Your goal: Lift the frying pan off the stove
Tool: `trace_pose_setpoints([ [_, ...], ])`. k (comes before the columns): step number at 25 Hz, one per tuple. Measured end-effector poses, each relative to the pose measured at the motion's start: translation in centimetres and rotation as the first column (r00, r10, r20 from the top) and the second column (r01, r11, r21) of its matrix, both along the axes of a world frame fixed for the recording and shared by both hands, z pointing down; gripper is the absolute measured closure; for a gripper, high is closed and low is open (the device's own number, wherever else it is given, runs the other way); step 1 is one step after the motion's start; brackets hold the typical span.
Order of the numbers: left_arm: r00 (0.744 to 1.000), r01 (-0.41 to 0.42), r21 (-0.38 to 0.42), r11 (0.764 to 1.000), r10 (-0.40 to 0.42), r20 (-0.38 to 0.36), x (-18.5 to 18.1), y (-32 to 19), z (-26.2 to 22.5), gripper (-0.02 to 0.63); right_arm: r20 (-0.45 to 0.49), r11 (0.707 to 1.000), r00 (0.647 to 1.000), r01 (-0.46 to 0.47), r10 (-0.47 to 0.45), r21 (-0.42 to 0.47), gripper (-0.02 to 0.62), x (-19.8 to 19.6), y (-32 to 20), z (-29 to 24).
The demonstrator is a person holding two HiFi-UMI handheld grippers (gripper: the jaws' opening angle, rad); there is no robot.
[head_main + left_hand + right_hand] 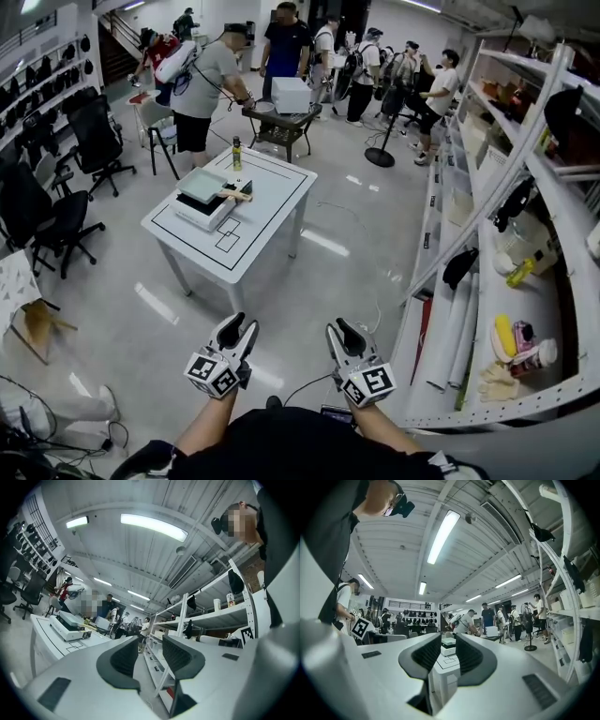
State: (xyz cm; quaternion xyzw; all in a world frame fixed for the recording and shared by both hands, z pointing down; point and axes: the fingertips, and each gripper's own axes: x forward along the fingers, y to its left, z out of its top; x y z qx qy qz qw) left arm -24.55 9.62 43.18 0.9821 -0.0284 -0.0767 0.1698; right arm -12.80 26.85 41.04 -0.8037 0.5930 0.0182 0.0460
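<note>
Pan sits on its stove as the operator stands back, both grippers empty.

The left gripper (238,329) and right gripper (344,331) are held close to the person's body, well apart from the white table (268,202). Each has its jaws parted by a modest gap with nothing between them. The frying pan (203,184), a flat grey-green square with a wooden handle (234,195), rests on the white stove (198,215) at the table's left side. A small bottle (236,153) stands at the table's far edge. White shelving (525,281) lines the right wall, and people (286,42) gather at the back of the room.
</note>
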Motion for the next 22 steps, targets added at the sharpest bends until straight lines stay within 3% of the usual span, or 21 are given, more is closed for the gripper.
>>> trace_pose_setpoints([
  [14,0.998,-0.015,-0.057,0.998,0.018,0.056,7.8,-5.2,4.7,0.434,0.053,0.999,0.998,-0.017,0.019,-0.041,0.489,8.4,-5.0,3.3],
  [22,0.995,0.064,-0.071,0.995,-0.059,0.075,15.2,-9.4,4.8,0.434,0.08,0.997,0.995,0.067,-0.064,-0.031,0.489,17.0,-10.2,4.4],
])
